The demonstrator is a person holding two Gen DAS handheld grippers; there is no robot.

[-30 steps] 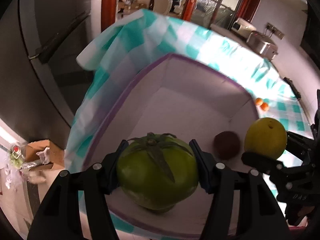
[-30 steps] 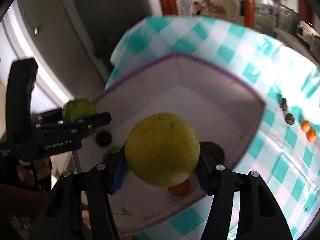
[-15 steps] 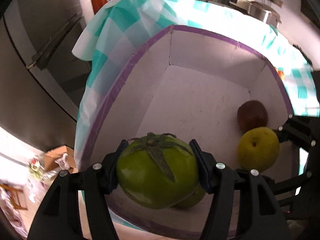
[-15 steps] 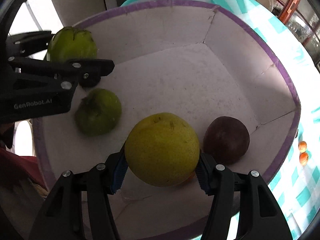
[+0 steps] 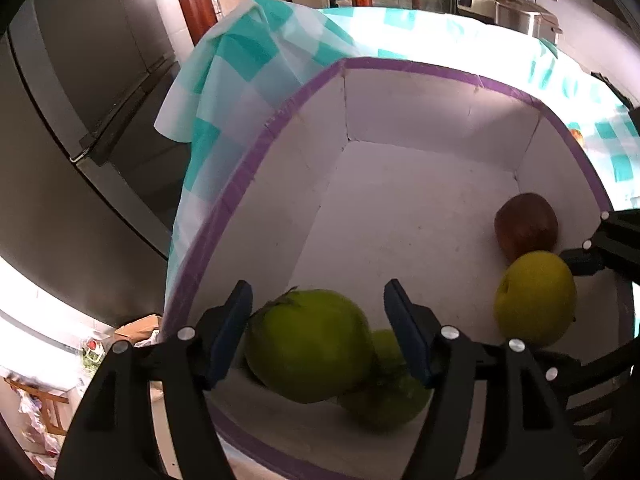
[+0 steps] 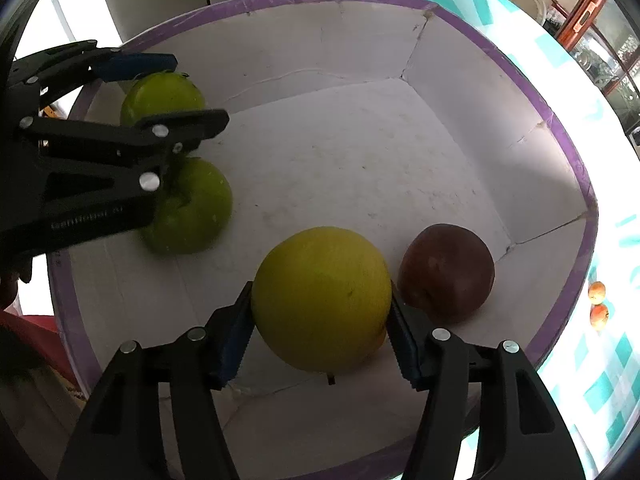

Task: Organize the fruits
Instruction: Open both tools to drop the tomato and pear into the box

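A white box with a purple rim [image 5: 420,68] [image 6: 520,76] stands on a teal checked tablecloth. My left gripper [image 5: 318,300] is open; a green fruit [image 5: 308,344] [image 6: 162,98] sits below and between its fingers, apart from the right pad, atop a second green fruit [image 5: 396,400] [image 6: 192,208]. My right gripper [image 6: 320,312] has opened slightly around a yellow fruit [image 6: 322,300] [image 5: 534,298] resting on the box floor. A dark red fruit [image 6: 446,270] [image 5: 526,222] lies beside it.
Two small orange fruits [image 6: 598,304] lie on the tablecloth [image 6: 600,392] outside the box at the right. A dark fridge [image 5: 80,120] stands left of the table. A metal pot [image 5: 524,16] sits at the far end.
Both grippers went lower into the box. The left jaws opened and the green fruit dropped from their hold onto the other green one. The right jaws widened around the yellow fruit.
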